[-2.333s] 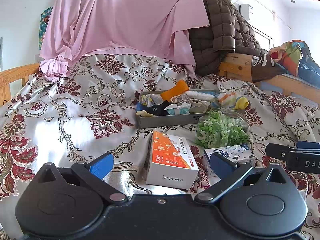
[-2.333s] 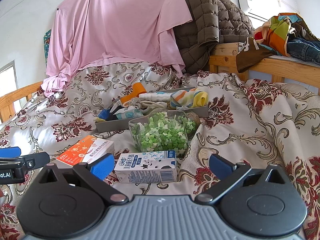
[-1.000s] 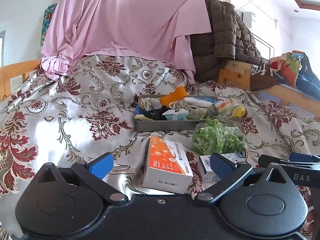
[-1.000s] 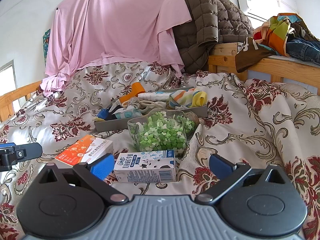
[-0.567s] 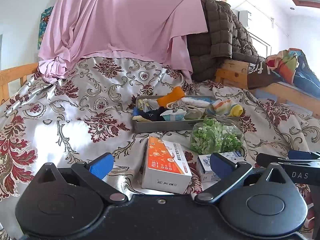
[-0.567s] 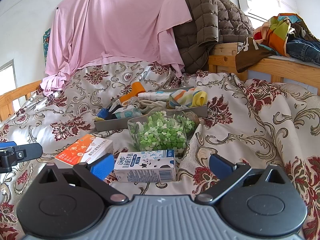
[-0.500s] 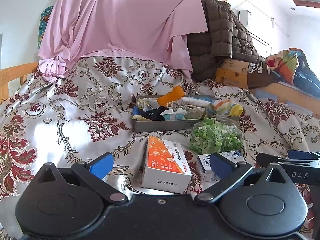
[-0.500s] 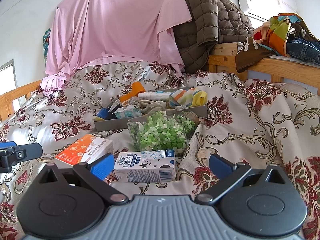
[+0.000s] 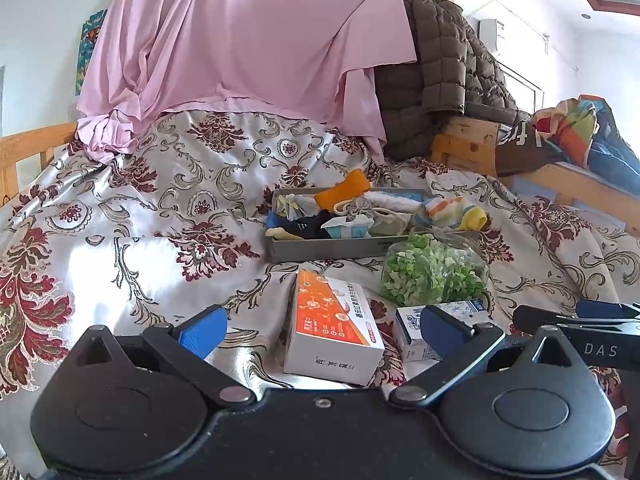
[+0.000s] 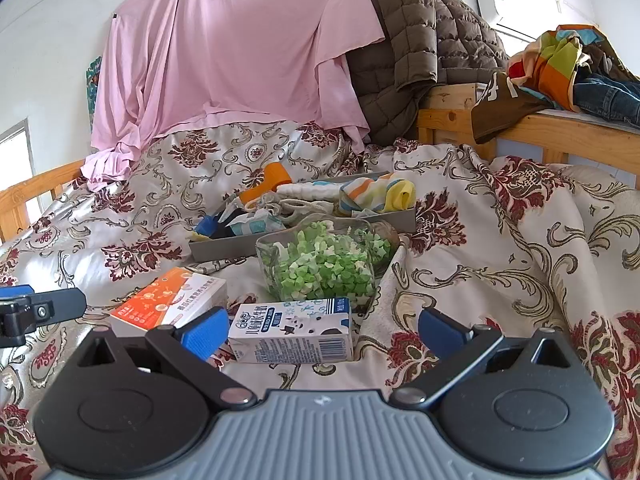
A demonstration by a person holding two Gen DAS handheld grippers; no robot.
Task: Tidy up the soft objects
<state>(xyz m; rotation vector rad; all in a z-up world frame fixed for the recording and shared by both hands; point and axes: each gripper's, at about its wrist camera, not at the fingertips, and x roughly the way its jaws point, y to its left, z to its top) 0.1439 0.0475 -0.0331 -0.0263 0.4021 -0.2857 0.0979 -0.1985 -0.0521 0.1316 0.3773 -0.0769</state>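
A grey tray (image 9: 320, 249) (image 10: 216, 249) on the floral bedspread holds several soft items: an orange roll (image 9: 343, 189) (image 10: 267, 182), a striped sock (image 9: 452, 211) (image 10: 376, 195), dark and white cloths. In front lie a clear bag of green pieces (image 9: 432, 271) (image 10: 324, 266), an orange-and-white box (image 9: 334, 326) (image 10: 170, 298) and a small milk carton (image 9: 416, 326) (image 10: 292, 330). My left gripper (image 9: 322, 326) is open just short of the orange box. My right gripper (image 10: 320, 330) is open just short of the milk carton. Neither holds anything.
A pink sheet (image 9: 240, 48) and a brown quilted jacket (image 9: 440, 76) hang behind the bed. Wooden rails run at the left (image 9: 28, 148) and right (image 10: 560, 128), the right one carrying piled clothes (image 10: 560, 60). Bare bedspread (image 9: 120, 240) lies left of the tray.
Both grippers have stayed open and almost still. The left wrist view has drifted only slightly; the objects on the bed have not moved.
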